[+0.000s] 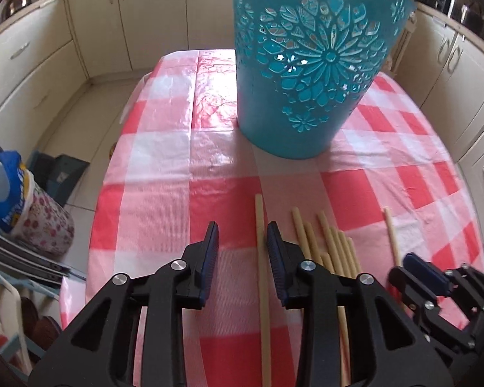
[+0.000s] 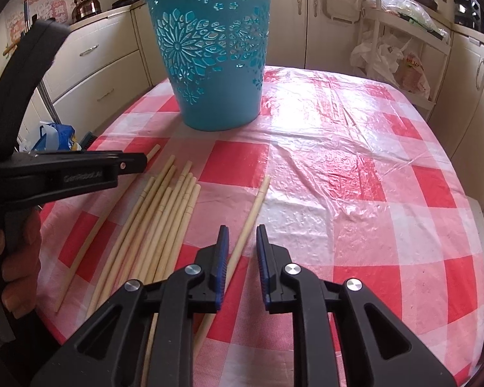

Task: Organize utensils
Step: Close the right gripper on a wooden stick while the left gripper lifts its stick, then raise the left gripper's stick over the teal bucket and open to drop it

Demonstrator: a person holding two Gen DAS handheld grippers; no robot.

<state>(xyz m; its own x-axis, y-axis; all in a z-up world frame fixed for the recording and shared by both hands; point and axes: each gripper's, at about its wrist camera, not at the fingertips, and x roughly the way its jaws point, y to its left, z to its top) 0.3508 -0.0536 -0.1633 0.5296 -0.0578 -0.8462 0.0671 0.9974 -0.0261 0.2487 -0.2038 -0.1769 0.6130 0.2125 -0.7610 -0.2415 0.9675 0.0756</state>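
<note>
Left view: left gripper (image 1: 242, 251) fingers spread wide, holding nothing, straddling lone chopstick (image 1: 261, 258) on table (image 1: 164, 148). Bucket (image 1: 306, 74) ahead.

Right view: right gripper (image 2: 241, 258) fingers apart, empty, over stray chopstick (image 2: 251, 213); chopstick pile (image 2: 167, 213) beside. Nothing seen binned; all left.

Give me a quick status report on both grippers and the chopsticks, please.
Left gripper open, straddling a lone chopstick. Right gripper open, empty. Chopstick bundle flat on cloth; blue basket upright beyond, path unobstructed.
</note>
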